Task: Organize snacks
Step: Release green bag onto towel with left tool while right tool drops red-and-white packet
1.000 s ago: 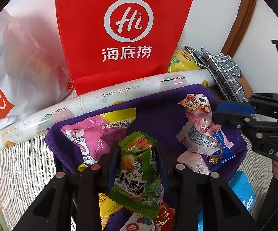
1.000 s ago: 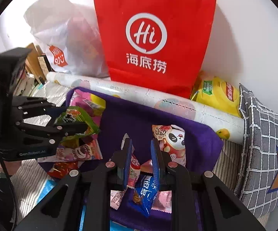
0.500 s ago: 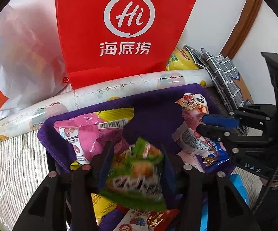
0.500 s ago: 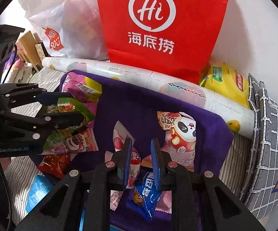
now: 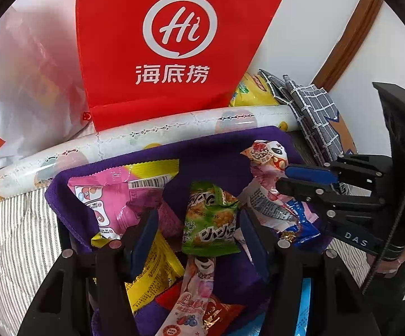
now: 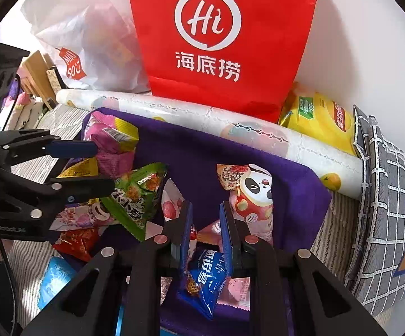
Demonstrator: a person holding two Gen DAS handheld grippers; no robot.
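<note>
1. Closest to us, our right gripper (image 6: 205,224) stands almost shut with the blue packet (image 6: 205,280) between its jaws and a pink-and-white wrapper (image 6: 171,204) against the left one; the blue packet's lower end hangs free below the jaws. We judge the packets light, crinkly and slippery, so a pinch on the flat sealed seam should hold better than one on the puffed middle.

2. Beside it, our left gripper (image 5: 196,235) has just been opening: its jaws stand about half apart, and the green packet (image 5: 212,221) lies between them, the pads no longer pressing on it. It rests on the purple cloth (image 5: 213,151), tilted, overlapping a long pink wrapper (image 5: 196,291).

3. Around it, the pink packet (image 5: 112,193) and a yellow packet (image 5: 154,268) sit to the left, near the cloth's edge. We expect these larger bags to be air-filled and soft, easy to crush; the crimped top edge looks the safest hold.

4. Further out, the panda packet (image 6: 254,193) lies alone on the cloth, well apart from the left-hand pile.

5. Beyond the cloth lies a patterned roll (image 6: 230,128), then the red bag (image 6: 219,33) upright against the wall, with a yellow bag (image 6: 320,117) to its right.
</note>
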